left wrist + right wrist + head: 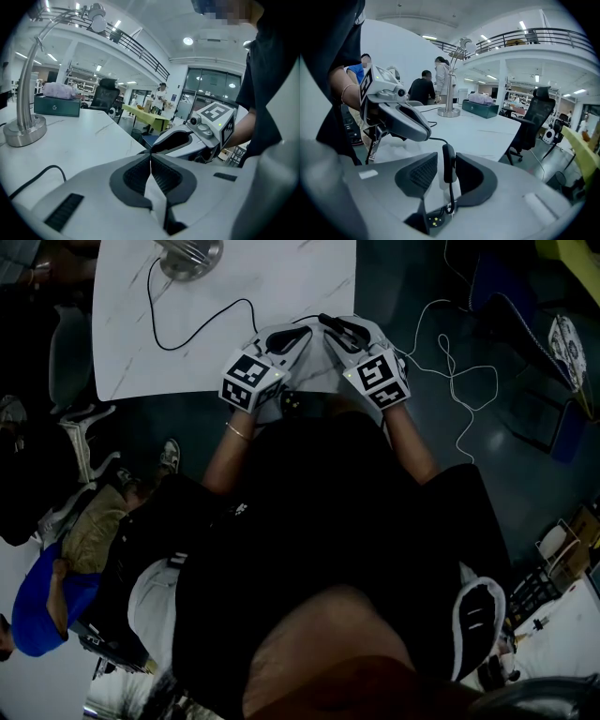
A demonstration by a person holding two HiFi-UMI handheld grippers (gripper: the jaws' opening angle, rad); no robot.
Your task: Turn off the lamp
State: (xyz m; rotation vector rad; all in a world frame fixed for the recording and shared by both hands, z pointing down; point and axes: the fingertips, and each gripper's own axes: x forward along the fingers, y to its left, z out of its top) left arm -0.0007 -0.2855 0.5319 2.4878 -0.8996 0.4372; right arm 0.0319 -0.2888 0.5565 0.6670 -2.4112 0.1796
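Note:
The silver lamp's round base (24,131) stands far back on the white table (281,277); its curved neck carries the head (97,11) high up. Its black cord (202,329) runs across the table to my grippers at the near edge. The cord's black inline switch (448,166) stands upright between the jaws of my right gripper (446,157). It lies close to the right pad, and a gap shows at the left pad, so that gripper is open. My left gripper (150,157) is shut tip to tip beside it, with nothing seen between its pads.
A dark green box (480,108) sits behind the lamp. A black office chair (532,124) stands at the table's far side. A white cable (459,381) lies looped on the floor to the right. People stand beyond the table (423,89).

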